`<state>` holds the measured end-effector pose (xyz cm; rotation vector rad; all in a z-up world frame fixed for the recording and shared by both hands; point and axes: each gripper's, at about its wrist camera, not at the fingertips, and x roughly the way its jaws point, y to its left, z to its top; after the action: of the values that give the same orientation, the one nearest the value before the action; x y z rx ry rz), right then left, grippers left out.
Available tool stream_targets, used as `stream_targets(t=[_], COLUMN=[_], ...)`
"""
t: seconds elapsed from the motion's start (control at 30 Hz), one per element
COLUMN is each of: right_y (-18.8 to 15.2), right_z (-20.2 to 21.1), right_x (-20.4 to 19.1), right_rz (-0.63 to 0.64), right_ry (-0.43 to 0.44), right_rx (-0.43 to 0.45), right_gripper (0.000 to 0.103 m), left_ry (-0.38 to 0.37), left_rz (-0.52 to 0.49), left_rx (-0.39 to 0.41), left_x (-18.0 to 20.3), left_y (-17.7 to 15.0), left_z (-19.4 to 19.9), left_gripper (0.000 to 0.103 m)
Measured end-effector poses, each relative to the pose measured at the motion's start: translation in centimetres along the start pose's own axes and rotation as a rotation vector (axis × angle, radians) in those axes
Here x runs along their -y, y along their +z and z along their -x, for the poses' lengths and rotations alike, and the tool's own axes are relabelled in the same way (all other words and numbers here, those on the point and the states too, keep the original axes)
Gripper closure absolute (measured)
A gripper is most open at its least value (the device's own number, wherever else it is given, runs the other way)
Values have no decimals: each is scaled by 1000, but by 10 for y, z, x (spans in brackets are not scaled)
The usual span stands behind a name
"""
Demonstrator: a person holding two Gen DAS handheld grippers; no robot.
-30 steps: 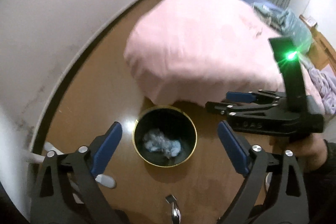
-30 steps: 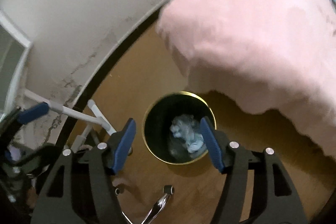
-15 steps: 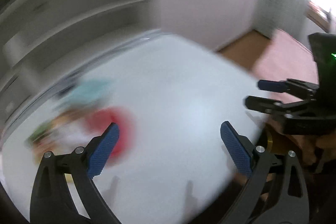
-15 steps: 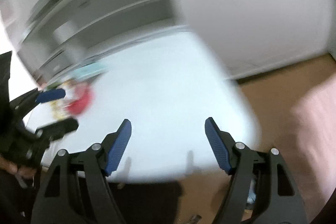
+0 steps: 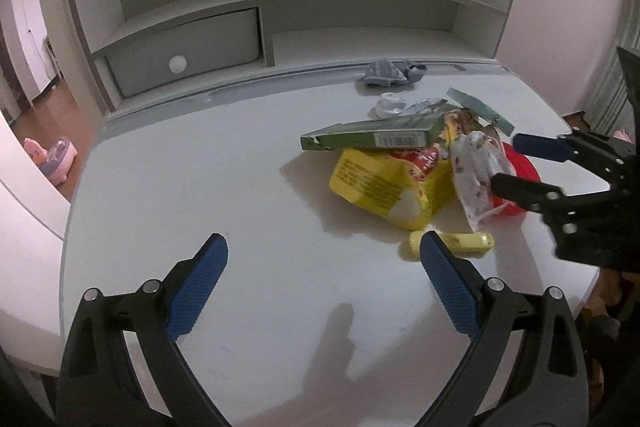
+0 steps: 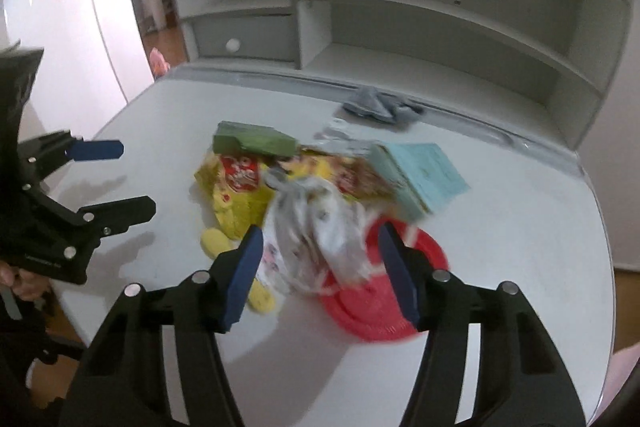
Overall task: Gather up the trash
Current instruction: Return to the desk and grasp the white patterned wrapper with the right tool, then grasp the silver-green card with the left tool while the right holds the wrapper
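Observation:
A heap of trash lies on the white desk [image 5: 240, 187]: a yellow snack bag [image 5: 384, 183], a green carton [image 5: 376, 137], a white patterned wrapper [image 5: 476, 171], a red plate [image 5: 520, 171] and a small yellow tube [image 5: 452, 243]. My left gripper [image 5: 322, 283] is open and empty over bare desk, left of the heap. My right gripper [image 6: 320, 267] is open, its jaws on either side of the white wrapper [image 6: 316, 231] above the red plate [image 6: 376, 291]. It also shows in the left wrist view [image 5: 516, 163].
A teal box [image 6: 420, 175] and a clear plastic piece [image 5: 392, 105] lie behind the heap. A grey cloth [image 5: 390, 73] sits at the desk's back edge. A white shelf hutch [image 5: 280, 7] with a drawer stands behind. The desk edge is near on the right.
Both grippers swung up from the black bin on the floor to the desk. The trash heap is now in view and the right gripper has closed in on the white wrapper.

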<state>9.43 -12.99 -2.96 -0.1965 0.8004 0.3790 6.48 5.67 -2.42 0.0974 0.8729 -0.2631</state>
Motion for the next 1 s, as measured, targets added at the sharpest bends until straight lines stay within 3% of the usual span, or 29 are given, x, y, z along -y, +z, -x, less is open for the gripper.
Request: stream_targets(t=[0.1,0.13,0.17,0.2,0.37,0.47,0.67,0.77,0.83,0.9,1.0], right_y=[5,4,1,1,-3,-8,-25,-31,-34,-36,-38], right_z=[-15,-19,-18,-15,21,34,48,54,57,60,61], right_x=[-7,-7,-9,-8,4,14,29,36,41,44,54], right_rz=[32,45,54,49,-10,-45,-86,-101,-109,-116,-142], right_ry=[-41,-57,-72,-73,-37,-12,12,16,21,24,49], right_rx=[-23,-26,-22,-9,80,83,70,75,81,86,83], right_gripper=[56,61,80,82,84,84,84,84,84,84,84], left_ry=[-7,-9,-14,-15,-15,2,49,54,43,41,-10], left_rz=[-11,-16,-24,-28,-71,-118,-177,-199,-206,-208,-180], left_rx=[3,5,8,8,34,65,53,51,34,8,-26], left_x=[-3,1,2,6,19,29,49,56,58,59,53], left_y=[6,6,6,11,27,39,50,54,60,65,71], left_z=[-7,-9,-10,-17,-26,-27,-42,-48,-53,-61,-64], left_gripper=[9,9,9,9,9,9,11,28,56,78,81])
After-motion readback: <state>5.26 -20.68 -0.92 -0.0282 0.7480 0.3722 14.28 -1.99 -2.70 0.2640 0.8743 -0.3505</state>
